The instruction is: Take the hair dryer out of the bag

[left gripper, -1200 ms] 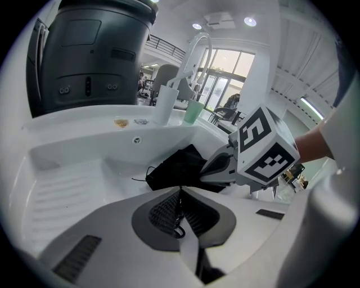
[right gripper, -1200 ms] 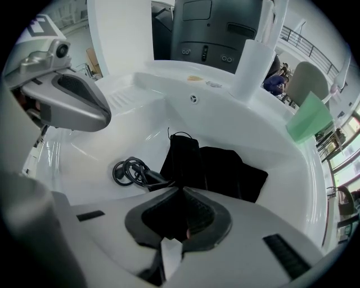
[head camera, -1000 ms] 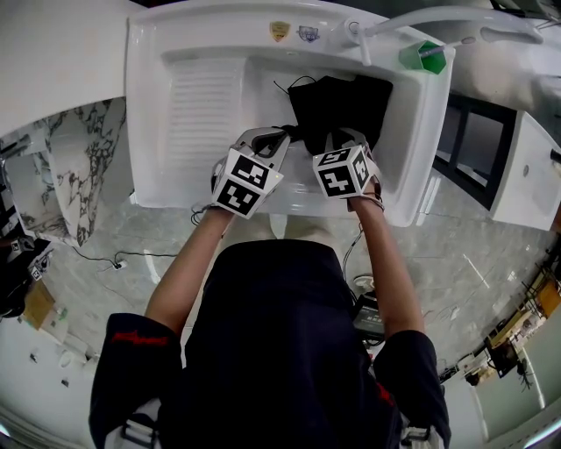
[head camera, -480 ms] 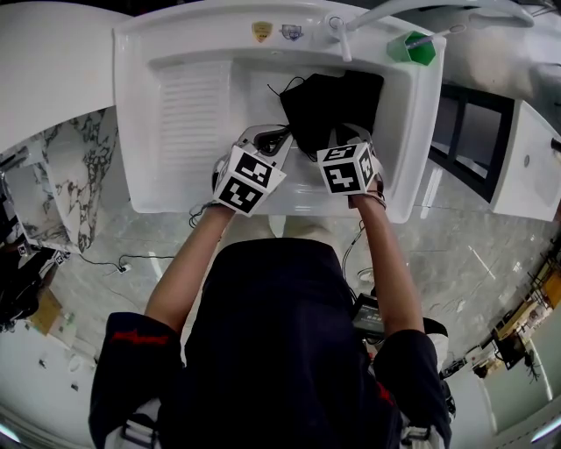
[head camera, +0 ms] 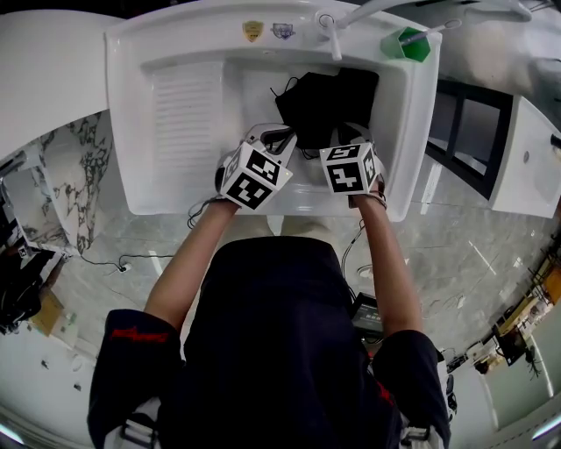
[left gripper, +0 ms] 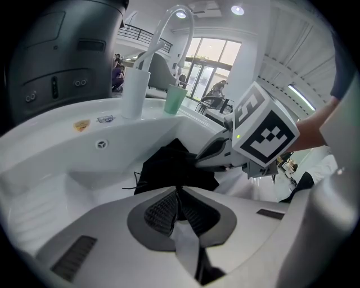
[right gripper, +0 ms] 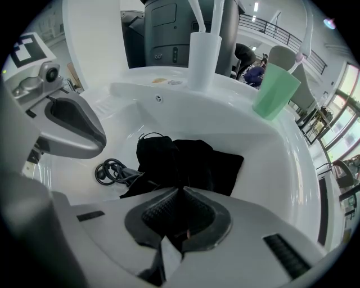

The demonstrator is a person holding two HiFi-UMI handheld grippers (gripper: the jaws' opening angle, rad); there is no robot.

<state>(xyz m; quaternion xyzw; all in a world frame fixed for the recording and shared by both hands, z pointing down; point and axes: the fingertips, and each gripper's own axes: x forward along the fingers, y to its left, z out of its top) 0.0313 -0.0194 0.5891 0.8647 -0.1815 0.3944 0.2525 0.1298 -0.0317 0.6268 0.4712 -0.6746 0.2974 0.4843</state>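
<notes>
A black drawstring bag lies crumpled in the right part of the white sink basin. A coiled dark cord pokes out at its near left side; the hair dryer itself is hidden. My left gripper is shut with its tips at the bag's near left edge; whether cloth is pinched I cannot tell. The right gripper is shut, and the bag's black cloth runs right into its tips.
The basin has a ribbed washboard slope on its left. A white tap and a green cup stand on the back rim. Marble floor surrounds the sink, and a dark cabinet is at the right.
Both grippers have shifted a little to the right across the basin, the left one closing in on the bag's edge. Both stay shut.
</notes>
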